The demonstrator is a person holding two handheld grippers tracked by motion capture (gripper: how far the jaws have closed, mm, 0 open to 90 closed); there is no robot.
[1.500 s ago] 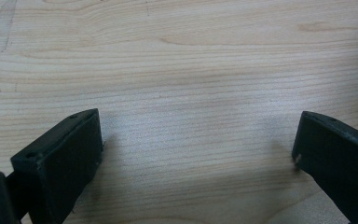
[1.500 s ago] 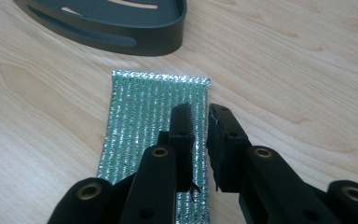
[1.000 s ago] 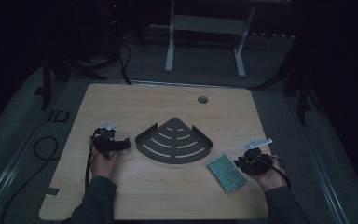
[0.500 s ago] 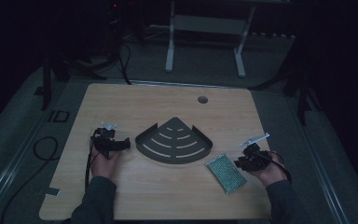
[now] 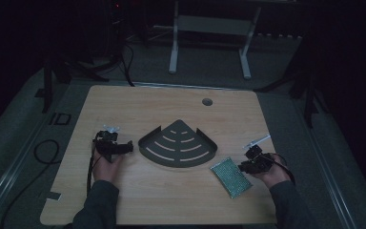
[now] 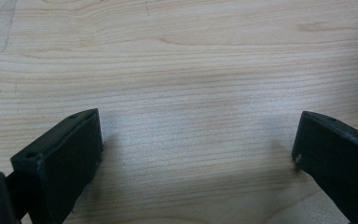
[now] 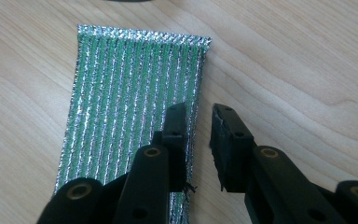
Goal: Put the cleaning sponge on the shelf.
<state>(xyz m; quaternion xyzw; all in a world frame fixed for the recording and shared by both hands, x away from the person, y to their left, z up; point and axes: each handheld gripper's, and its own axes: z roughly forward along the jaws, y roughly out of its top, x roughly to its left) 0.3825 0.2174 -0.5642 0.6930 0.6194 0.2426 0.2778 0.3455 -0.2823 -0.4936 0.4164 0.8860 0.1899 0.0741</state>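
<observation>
The green-and-silver scouring pad (image 7: pixel 130 107) lies flat near the right front of the desk (image 5: pixel 171 205), just beside the near right corner of the dark fan-shaped slotted tray (image 5: pixel 178 144), not touching it as far as I can tell. It looks light, thin and limp, with a ribbed, glittery weave that should give fair purchase; a pinch on its long right edge seems the natural hold.

The right gripper (image 7: pixel 198 114) straddles that edge, one jaw over the pad and one over bare wood, a narrow gap between them. Its jaws have just been closing, not yet clamped.

The left gripper (image 6: pixel 196 135) rests left of the tray, jaws wide apart over bare wood, where it was a second ago.
</observation>
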